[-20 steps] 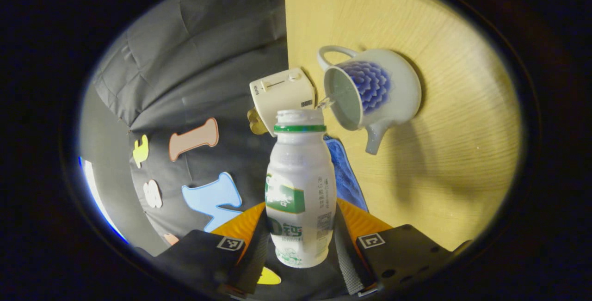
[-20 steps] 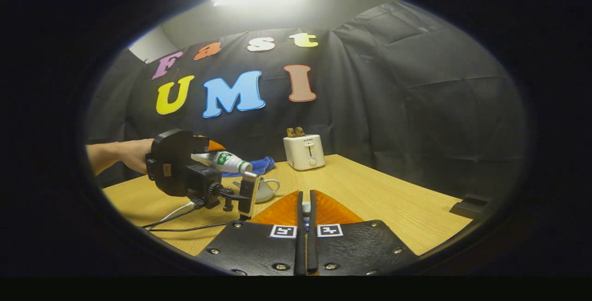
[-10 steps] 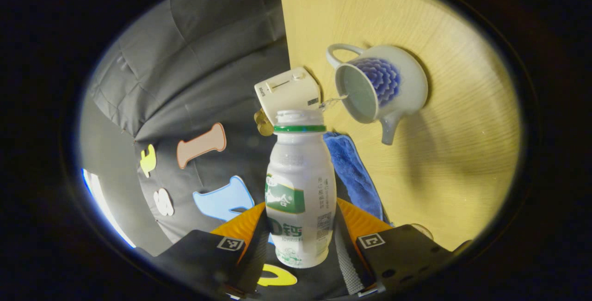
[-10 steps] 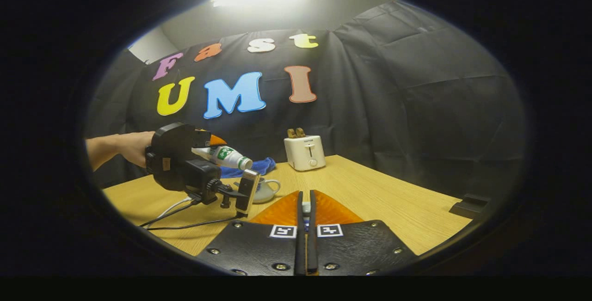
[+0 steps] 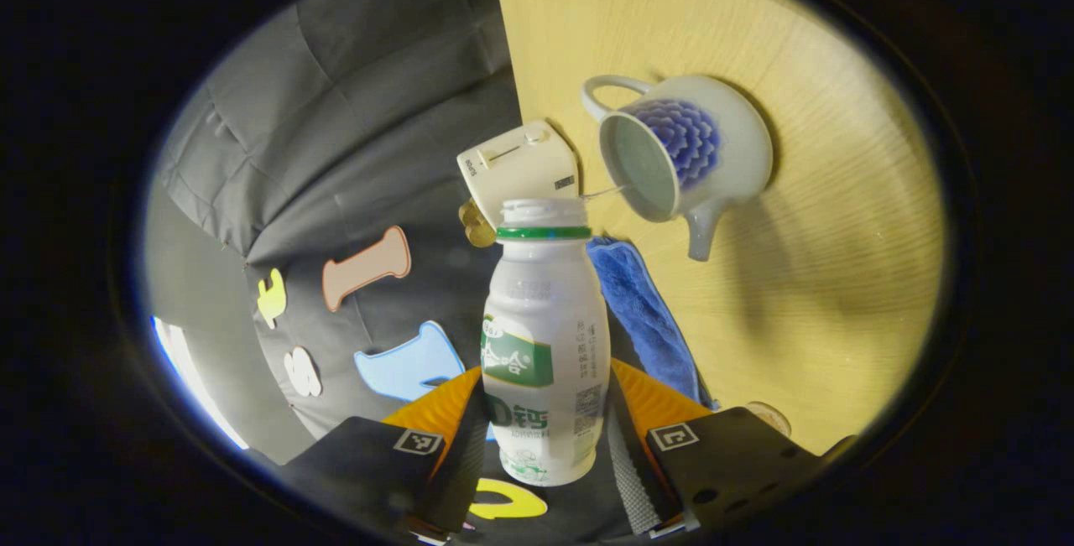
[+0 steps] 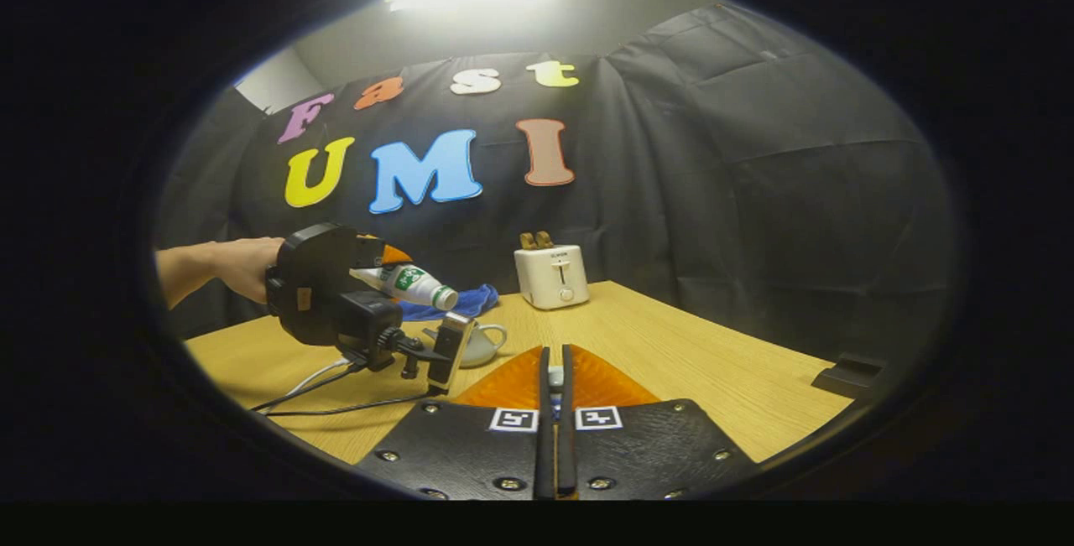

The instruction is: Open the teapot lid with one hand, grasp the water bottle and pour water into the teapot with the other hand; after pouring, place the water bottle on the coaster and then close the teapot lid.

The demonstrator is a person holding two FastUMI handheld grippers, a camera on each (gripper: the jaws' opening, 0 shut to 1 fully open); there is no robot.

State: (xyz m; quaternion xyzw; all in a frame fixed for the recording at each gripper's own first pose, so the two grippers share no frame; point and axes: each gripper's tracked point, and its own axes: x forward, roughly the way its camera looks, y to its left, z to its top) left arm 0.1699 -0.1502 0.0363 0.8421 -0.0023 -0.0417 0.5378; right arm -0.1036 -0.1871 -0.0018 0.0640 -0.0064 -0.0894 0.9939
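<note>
My left gripper (image 5: 545, 399) is shut on a white water bottle (image 5: 545, 336) with a green label and no cap. The bottle is tipped toward the open white teapot (image 5: 713, 152) with a blue flower, and a thin thread of water (image 5: 606, 190) runs from its mouth into the pot. In the right gripper view, a hand holds the left gripper (image 6: 377, 265) and the bottle (image 6: 407, 284) above the teapot (image 6: 482, 346). My right gripper (image 6: 554, 374) is held off to the side, its fingers shut, with a small white piece of the teapot lid (image 6: 554, 376) showing between the tips.
A white toaster (image 6: 551, 276) stands at the back of the wooden table (image 6: 671, 361), with a blue cloth (image 6: 461, 303) to its left. A round tan coaster (image 5: 768, 417) lies near the left gripper. Cables (image 6: 336, 391) trail on the table; a black object (image 6: 847, 378) sits far right.
The left gripper with the bottle has risen slightly over the teapot, and the water stream has thinned. The right gripper has stayed still.
</note>
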